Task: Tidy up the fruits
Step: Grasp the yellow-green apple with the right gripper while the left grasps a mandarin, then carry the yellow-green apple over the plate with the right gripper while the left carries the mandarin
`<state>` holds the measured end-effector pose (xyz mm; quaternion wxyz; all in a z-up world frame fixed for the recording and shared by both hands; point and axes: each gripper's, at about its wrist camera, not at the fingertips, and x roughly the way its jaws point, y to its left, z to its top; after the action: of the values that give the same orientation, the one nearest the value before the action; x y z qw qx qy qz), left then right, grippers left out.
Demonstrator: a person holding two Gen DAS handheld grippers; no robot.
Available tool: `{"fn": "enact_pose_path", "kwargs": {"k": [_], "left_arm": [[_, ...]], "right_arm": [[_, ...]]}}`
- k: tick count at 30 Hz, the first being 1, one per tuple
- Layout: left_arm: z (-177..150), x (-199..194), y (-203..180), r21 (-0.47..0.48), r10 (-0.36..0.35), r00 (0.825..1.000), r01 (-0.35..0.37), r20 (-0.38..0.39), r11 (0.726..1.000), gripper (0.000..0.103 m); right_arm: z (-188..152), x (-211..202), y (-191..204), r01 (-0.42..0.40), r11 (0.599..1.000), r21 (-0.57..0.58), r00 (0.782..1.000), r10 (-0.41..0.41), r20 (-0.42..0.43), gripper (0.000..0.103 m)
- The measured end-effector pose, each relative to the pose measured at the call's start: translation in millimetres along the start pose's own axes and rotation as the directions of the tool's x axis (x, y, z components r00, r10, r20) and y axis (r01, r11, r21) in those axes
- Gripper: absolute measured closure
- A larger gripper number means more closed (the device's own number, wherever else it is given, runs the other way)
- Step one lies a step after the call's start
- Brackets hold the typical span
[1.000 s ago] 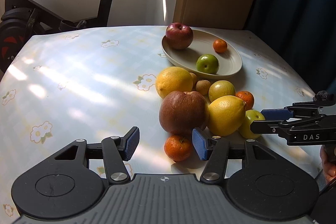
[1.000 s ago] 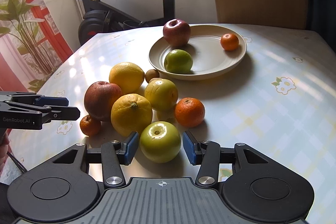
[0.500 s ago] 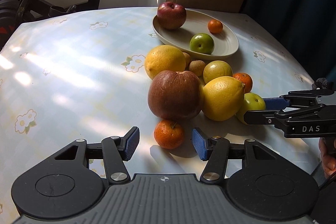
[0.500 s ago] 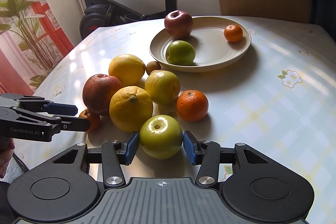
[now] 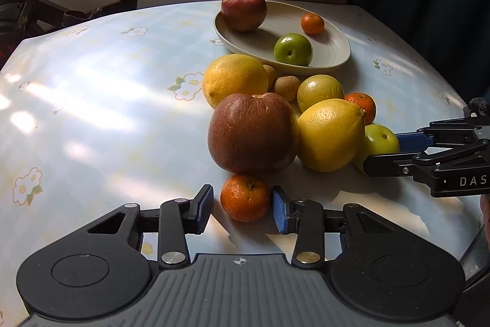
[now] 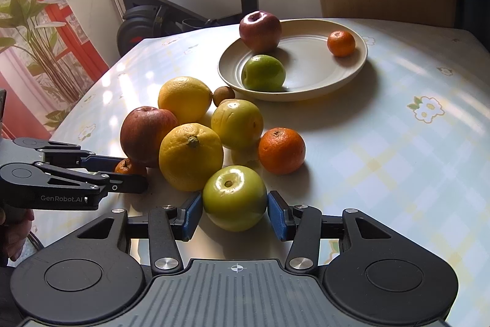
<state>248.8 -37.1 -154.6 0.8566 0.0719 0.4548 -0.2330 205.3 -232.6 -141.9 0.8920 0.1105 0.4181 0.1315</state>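
Left wrist camera: mounted behind its own fingers, low and close over the table, facing down and forward toward the plate at upper centre. Right wrist camera: same mounting, facing the plate from the opposite side of the fruit pile. Both views share pile and plate; each shows the other gripper at a frame edge.

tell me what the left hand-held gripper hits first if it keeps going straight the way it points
The small orange already sitting between the left hand-held gripper's jaws; right behind it is the big red apple, though depth is hard to judge.
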Motion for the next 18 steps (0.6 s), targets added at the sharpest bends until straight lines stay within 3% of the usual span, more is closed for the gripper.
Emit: {"fn": "enact_pose_path", "kwargs": {"k": [18], "left_arm": [[-8, -17, -2, 0.002, 0.005, 0.999, -0.005, 0.045, 1.0, 0.066]], "right_arm": [[-1, -1, -3, 0.005, 1.0, 0.02, 1.0, -0.005, 0.014, 0.059]]}}
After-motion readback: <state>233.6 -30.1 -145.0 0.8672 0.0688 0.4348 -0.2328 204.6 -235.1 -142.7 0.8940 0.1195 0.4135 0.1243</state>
